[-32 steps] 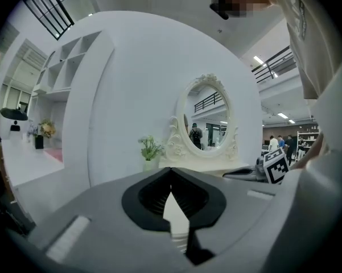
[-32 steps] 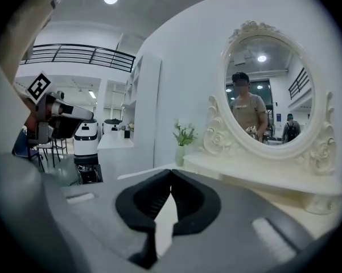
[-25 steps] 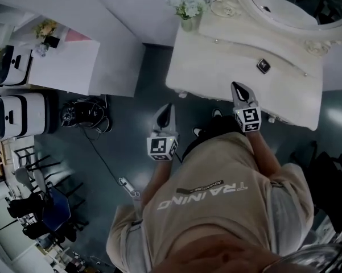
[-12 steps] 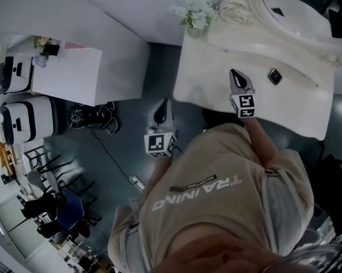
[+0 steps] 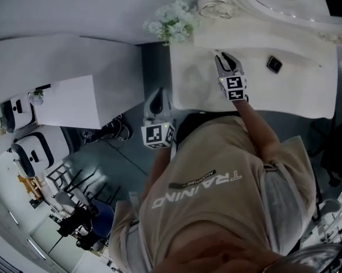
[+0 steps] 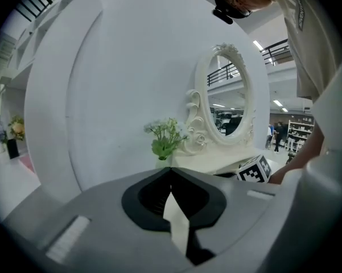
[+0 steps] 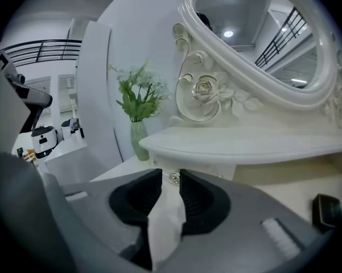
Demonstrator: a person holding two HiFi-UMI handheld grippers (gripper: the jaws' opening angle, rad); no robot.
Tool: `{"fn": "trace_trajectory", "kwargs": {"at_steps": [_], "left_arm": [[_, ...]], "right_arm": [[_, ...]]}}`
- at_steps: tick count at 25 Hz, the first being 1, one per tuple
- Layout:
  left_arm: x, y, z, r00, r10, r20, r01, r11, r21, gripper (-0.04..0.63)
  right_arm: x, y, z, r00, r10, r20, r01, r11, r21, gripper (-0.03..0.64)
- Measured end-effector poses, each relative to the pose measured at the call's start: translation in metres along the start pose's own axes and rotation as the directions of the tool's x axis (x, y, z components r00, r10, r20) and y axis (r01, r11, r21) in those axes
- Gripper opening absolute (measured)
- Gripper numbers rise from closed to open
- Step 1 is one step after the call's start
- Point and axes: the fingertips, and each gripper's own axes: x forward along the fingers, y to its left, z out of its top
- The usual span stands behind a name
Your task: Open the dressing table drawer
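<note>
Vase [image 7: 137, 142] holds flowers [image 7: 137, 98] | drawer [image 7: 207, 169] closed under shelf [image 7: 244, 144], knob [image 7: 174, 177] just ahead of your right gripper [image 5: 221, 56]: jaws just opened, released, empty | your left gripper [image 5: 156, 94]: clenched, empty | since earlier: right gripper advanced across worktop [image 5: 193, 87].

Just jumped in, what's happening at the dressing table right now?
A person stands at the dressing table holding two grippers. The right gripper, its jaws just opened, points at the drawer knob, which shows in the gap at their tips, not gripped yet. The left gripper is shut, empty, off the table's left side. The drawer looks closed.
</note>
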Motion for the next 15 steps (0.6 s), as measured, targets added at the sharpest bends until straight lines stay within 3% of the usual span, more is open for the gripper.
{"fn": "trace_trajectory", "kwargs": {"at_steps": [7, 15], "left_arm": [[0.051, -0.01, 0.007, 0.981, -0.192, -0.022, 0.193, 0.98, 0.043, 0.008], [0.057, 0.001, 0.017, 0.913, -0.408, -0.005, 0.407, 0.911, 0.068, 0.008]], "right_arm": [[0.008, -0.004, -0.014, 0.996, -0.07, -0.048, 0.074, 0.993, 0.09, 0.11], [0.023, -0.001, -0.011, 0.97, -0.224, -0.095, 0.232, 0.969, 0.082, 0.144]]}}
